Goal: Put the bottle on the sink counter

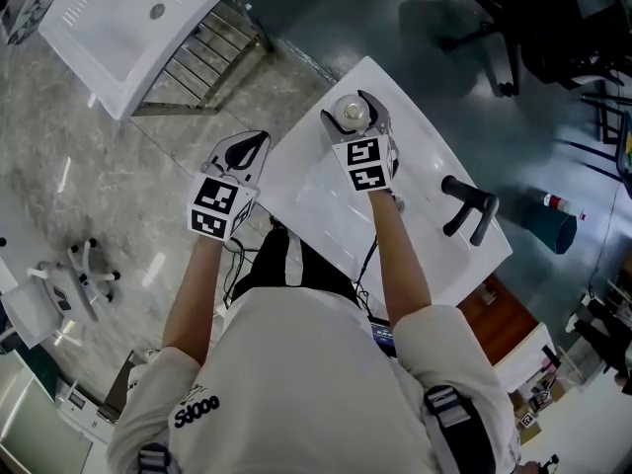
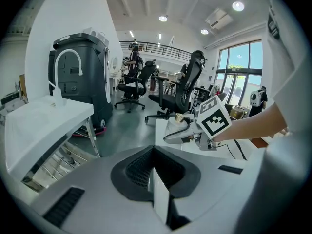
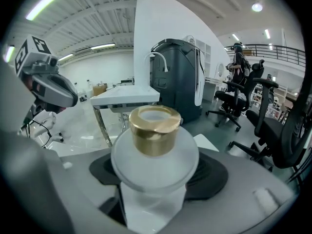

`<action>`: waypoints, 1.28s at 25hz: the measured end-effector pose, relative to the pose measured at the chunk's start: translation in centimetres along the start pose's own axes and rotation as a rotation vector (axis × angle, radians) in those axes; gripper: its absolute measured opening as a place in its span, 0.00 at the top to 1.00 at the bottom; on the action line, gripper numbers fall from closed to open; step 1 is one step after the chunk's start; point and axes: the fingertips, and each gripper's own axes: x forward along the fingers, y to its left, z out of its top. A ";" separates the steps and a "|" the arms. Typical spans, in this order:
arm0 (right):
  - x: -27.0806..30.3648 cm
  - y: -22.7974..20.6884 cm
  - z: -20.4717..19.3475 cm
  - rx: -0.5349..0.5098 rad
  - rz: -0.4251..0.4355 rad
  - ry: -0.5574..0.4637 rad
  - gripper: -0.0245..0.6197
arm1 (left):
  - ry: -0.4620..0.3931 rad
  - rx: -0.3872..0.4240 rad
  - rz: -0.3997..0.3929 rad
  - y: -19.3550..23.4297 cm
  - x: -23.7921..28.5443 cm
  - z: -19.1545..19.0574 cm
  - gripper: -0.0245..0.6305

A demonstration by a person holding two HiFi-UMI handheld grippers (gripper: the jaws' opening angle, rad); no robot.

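A frosted white bottle with a gold cap stands upright between the jaws of my right gripper, which is shut on it above the far corner of the white table. The bottle's round shoulder fills the right gripper view and hides the fingertips. My left gripper hangs off the table's left edge, shut with nothing in it; its black pads meet. The white sink counter with its faucet stands to the far left, well away from both grippers.
A metal rack sits under the sink counter. A black handled tool lies on the table's right part. A dark grey bin stands behind the sink counter. Office chairs stand farther back. Grey floor lies between table and sink counter.
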 end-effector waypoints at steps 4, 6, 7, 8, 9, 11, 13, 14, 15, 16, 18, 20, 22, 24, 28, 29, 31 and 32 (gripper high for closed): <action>0.2 0.0 0.1 -0.010 0.003 -0.001 0.42 | 0.003 0.002 -0.002 -0.2 -0.1 -0.1 0.95; 0.3 -0.1 -0.2 -0.010 -0.003 0.012 0.42 | 0.006 0.002 -0.002 -0.3 -0.2 -0.1 0.95; 0.3 -0.2 -0.3 -0.008 -0.006 0.015 0.42 | 0.007 0.002 -0.001 -0.3 -0.2 -0.1 0.95; 0.4 -0.2 -0.3 -0.005 -0.007 0.015 0.42 | 0.007 0.001 0.000 -0.2 -0.2 -0.2 0.95; 0.5 -0.2 -0.2 -0.005 -0.009 0.011 0.42 | 0.007 0.000 0.001 -0.2 -0.3 -0.2 0.95; 0.6 -0.2 -0.3 -0.010 -0.010 0.007 0.42 | 0.004 -0.001 0.002 -0.2 -0.4 -0.1 0.95; 0.5 -0.2 -0.4 -0.010 -0.009 0.013 0.42 | 0.001 -0.001 0.000 -0.3 -0.5 -0.1 0.95; 0.5 -0.3 -0.5 -0.007 -0.011 0.014 0.42 | 0.000 -0.002 0.000 -0.3 -0.5 -0.1 0.95; 0.5 -0.4 -0.5 -0.002 -0.015 0.010 0.42 | 0.000 -0.003 0.000 -0.3 -0.5 -0.1 0.95; 0.6 -0.5 -0.5 0.006 -0.019 0.005 0.42 | 0.000 -0.004 0.000 -0.3 -0.6 -0.2 0.95; 0.6 -0.6 -0.4 0.018 -0.026 0.000 0.42 | 0.000 -0.006 -0.001 -0.4 -0.6 -0.3 0.95; 0.7 -0.7 -0.3 0.023 -0.028 0.001 0.42 | -0.001 -0.007 -0.002 -0.4 -0.7 -0.3 0.95; 0.8 -0.7 -0.3 0.029 -0.031 0.001 0.42 | -0.002 -0.006 -0.004 -0.5 -0.8 -0.3 0.95; 0.8 -0.7 -0.2 0.038 -0.038 -0.006 0.42 | -0.001 -0.006 -0.005 -0.6 -0.9 -0.4 0.95; 0.8 -0.5 0.0 0.056 -0.037 -0.017 0.41 | -0.005 -0.005 -0.013 -0.6 -1.1 -0.3 0.95; 0.8 -0.5 -0.1 0.057 -0.033 -0.015 0.41 | -0.005 -0.005 -0.014 -0.6 -1.1 -0.4 0.95; 0.9 -0.5 -0.3 0.057 -0.028 -0.008 0.41 | -0.003 -0.005 -0.017 -0.6 -1.2 -0.5 0.95; 0.8 -0.6 -0.4 0.059 -0.028 -0.003 0.41 | -0.001 -0.006 -0.019 -0.6 -1.3 -0.6 0.95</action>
